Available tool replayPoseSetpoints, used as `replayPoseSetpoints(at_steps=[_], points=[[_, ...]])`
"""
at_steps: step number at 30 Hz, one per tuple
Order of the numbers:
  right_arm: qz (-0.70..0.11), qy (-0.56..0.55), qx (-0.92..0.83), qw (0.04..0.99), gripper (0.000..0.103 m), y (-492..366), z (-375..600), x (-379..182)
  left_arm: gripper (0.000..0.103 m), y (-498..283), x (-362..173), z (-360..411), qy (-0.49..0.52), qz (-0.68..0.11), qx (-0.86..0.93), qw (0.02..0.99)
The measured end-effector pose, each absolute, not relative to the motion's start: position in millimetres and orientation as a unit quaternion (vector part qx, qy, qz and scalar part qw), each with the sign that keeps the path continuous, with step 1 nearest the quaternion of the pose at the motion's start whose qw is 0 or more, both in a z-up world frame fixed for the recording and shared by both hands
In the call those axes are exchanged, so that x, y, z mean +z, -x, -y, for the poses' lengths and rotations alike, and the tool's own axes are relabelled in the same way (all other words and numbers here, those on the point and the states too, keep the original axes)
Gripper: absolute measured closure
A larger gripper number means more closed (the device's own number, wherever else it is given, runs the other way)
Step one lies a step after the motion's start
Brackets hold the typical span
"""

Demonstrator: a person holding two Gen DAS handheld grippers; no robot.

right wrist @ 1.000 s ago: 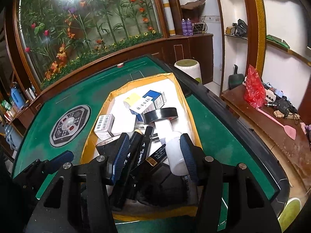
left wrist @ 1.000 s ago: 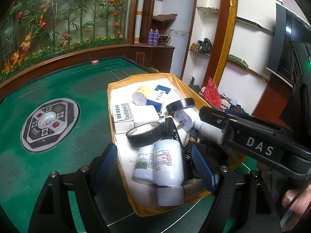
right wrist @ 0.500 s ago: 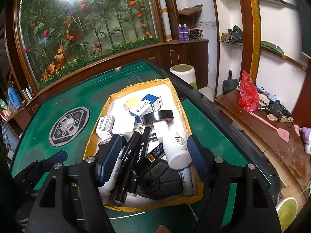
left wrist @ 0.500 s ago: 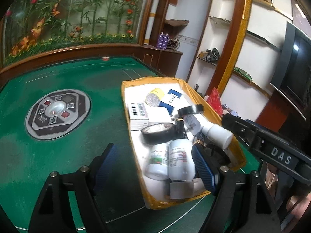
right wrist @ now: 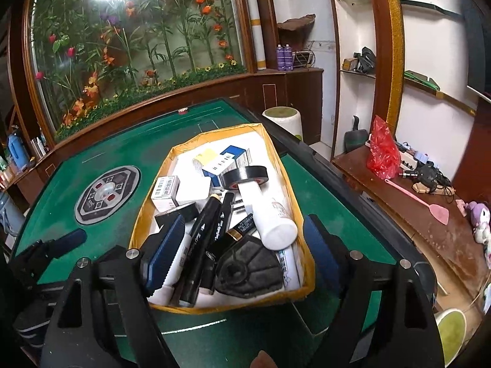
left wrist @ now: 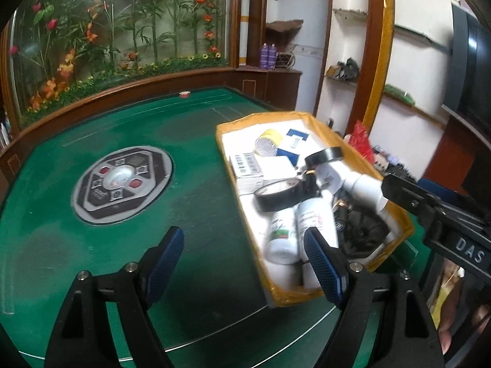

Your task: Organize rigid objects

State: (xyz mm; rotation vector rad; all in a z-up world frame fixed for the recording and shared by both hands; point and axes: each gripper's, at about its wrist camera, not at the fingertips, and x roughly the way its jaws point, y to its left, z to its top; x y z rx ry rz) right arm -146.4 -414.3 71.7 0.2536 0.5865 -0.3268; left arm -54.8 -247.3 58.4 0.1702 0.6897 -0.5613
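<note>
A yellow-rimmed white tray point(right wrist: 270, 141) on the green table holds white bottles point(right wrist: 270, 211), black tape rolls point(right wrist: 245, 176), black markers point(right wrist: 204, 230), small boxes point(right wrist: 164, 188) and a black mask point(right wrist: 248, 271). The tray also shows in the left wrist view point(left wrist: 310, 116) with bottles point(left wrist: 280, 239) and tape point(left wrist: 277, 194). My right gripper point(right wrist: 242, 256) is open and empty above the tray's near end. My left gripper point(left wrist: 244, 263) is open and empty over the green felt left of the tray. The right gripper's body point(left wrist: 435, 214) crosses the left view.
A round control panel point(left wrist: 121, 181) is set in the green table's middle point(right wrist: 107, 188). A wooden rail point(left wrist: 122, 86) and flower display lie behind. To the right, off the table, are a stool point(right wrist: 282, 116) and a low bench point(right wrist: 408, 196) with clutter.
Both grippers have drawn back from the tray. The left gripper has swung left onto the felt. The right gripper has opened wider and no longer sits among the markers.
</note>
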Motion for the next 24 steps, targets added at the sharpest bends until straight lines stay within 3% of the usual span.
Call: replayPoseSetpoints(at_steps=[13,24], points=[[-0.293,-0.115,-0.143,0.938,0.023,159,401,58,0.022,45,58,232,-0.071,-0.362,-0.254,0.894],[-0.297,-0.114,-0.136,0.938,0.023,164,394,51,0.022,66,66,242,-0.136,-0.304,-0.229,0.915]])
